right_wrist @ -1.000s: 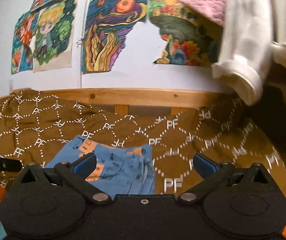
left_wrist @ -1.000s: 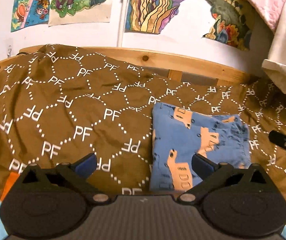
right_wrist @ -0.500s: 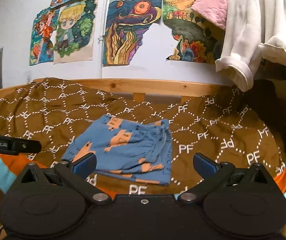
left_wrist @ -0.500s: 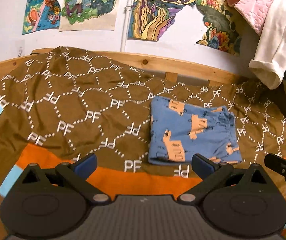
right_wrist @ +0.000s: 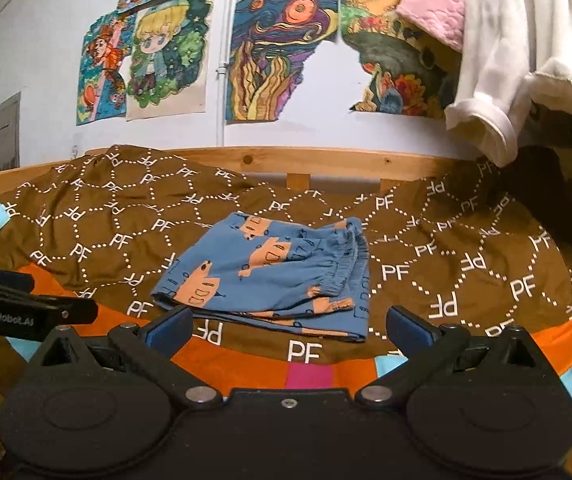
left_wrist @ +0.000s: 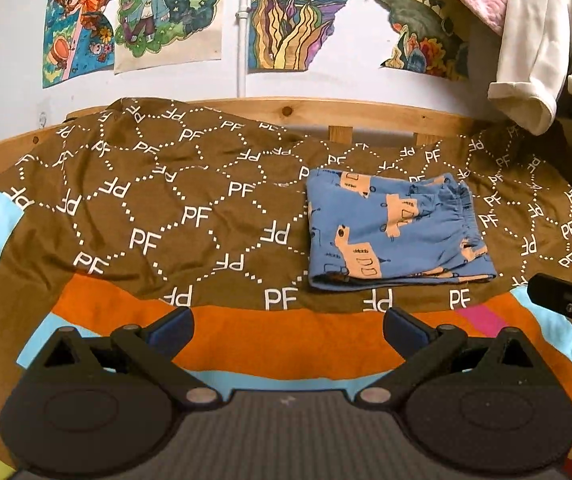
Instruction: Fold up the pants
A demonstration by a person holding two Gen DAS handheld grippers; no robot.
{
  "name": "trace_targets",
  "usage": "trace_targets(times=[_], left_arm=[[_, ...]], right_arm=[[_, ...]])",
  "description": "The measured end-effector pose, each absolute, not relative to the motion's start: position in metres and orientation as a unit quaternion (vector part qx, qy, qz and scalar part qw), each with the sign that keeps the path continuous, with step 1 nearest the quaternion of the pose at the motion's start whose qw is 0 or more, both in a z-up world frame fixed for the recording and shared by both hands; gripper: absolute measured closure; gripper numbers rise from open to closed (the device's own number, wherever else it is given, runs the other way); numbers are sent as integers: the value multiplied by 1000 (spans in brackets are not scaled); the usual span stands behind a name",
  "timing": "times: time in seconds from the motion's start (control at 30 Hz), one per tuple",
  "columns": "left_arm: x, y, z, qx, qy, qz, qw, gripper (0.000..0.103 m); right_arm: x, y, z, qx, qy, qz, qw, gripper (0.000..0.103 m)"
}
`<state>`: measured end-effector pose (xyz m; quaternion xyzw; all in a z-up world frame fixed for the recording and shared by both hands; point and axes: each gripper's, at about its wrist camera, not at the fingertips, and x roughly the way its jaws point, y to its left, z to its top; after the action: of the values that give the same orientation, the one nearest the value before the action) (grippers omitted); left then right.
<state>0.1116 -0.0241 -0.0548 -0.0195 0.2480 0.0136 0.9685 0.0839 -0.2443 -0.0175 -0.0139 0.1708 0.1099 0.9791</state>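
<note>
The blue pants (left_wrist: 396,232) with orange prints lie folded in a flat rectangle on the brown bedspread (left_wrist: 158,216), waistband to the right. They also show in the right wrist view (right_wrist: 270,276). My left gripper (left_wrist: 288,330) is open and empty, held back over the orange stripe, short of the pants. My right gripper (right_wrist: 288,326) is open and empty, just in front of the pants' near edge. The right gripper's body shows at the right edge of the left wrist view (left_wrist: 570,304).
A wooden bed rail (left_wrist: 366,114) runs along the back, under a wall with drawings (left_wrist: 294,16). White and pink clothes (right_wrist: 526,48) hang at the upper right. The bedspread has orange and light blue stripes (left_wrist: 286,348) near its front edge.
Both grippers have pulled back from the pants toward the front of the bed. The pants look smaller and farther away, and lie unmoved. Both stay open.
</note>
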Motion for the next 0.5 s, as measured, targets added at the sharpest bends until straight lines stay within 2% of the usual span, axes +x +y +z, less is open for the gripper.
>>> trace_targets(times=[0.5], left_arm=[[109,-21,-59,-25,256,19,966,0]], right_arm=[[85,-246,-21,-12,172,107,979,1]])
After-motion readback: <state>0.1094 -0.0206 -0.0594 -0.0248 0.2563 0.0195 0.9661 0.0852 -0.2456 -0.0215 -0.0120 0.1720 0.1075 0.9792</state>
